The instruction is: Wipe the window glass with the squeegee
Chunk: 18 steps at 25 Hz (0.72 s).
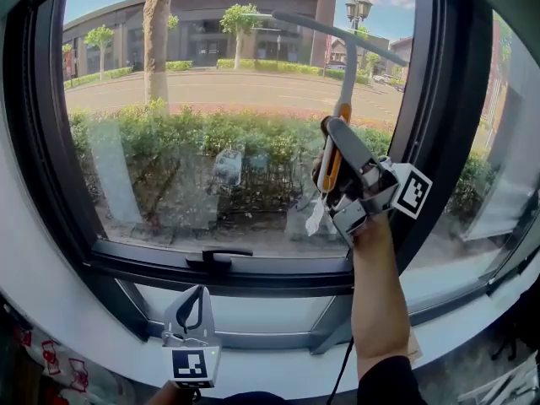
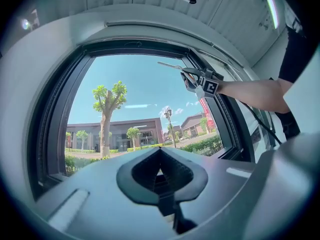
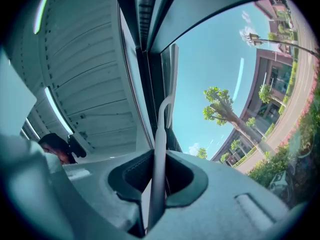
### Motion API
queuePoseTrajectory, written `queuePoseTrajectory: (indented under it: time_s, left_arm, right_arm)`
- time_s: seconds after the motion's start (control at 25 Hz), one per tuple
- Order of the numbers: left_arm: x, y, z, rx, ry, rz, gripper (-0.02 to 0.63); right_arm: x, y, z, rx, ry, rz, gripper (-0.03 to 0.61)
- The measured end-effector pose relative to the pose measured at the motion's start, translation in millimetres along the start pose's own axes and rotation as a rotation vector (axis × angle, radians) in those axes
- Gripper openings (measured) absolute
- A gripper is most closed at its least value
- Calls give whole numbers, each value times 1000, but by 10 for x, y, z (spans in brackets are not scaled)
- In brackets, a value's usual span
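The left claw (image 1: 199,298) hangs low, just under the window handle (image 1: 218,256), its jaws pressed together on nothing. Up to its right, the right claw (image 1: 337,142) is clamped on the squeegee (image 1: 332,171) (orange-handled), whose blade lies across the upper window glass (image 1: 211,99), beyond that claw's tips.

The orange-handled squeegee (image 1: 344,74) is standing upright, its grey blade slanting across the clear window glass (image 1: 228,125) around one o'clock.
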State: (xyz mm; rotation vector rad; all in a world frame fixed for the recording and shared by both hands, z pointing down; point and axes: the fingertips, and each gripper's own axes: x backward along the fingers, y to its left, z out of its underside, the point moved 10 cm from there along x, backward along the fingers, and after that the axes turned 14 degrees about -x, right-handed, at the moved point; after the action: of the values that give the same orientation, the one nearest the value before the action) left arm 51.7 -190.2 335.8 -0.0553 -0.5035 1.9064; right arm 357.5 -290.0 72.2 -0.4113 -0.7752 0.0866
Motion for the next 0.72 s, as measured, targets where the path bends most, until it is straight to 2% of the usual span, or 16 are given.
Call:
queuePoseTrajectory:
  time_s: [0.12, 0.32, 0.52, 0.72]
  left_arm:
    - [17, -54, 54, -3, 16, 55, 18]
    - [51, -81, 193, 16, 77, 91, 18]
    - [85, -13, 277, 34, 97, 81, 18]
    - [174, 153, 325, 33, 108, 57, 18]
  right_arm:
    - [288, -116, 330, -57, -11, 25, 44]
    - [750, -386, 758, -117, -34, 120, 44]
    - [852, -461, 846, -102, -29, 141, 44]
    - [585, -346, 981, -40, 9, 137, 44]
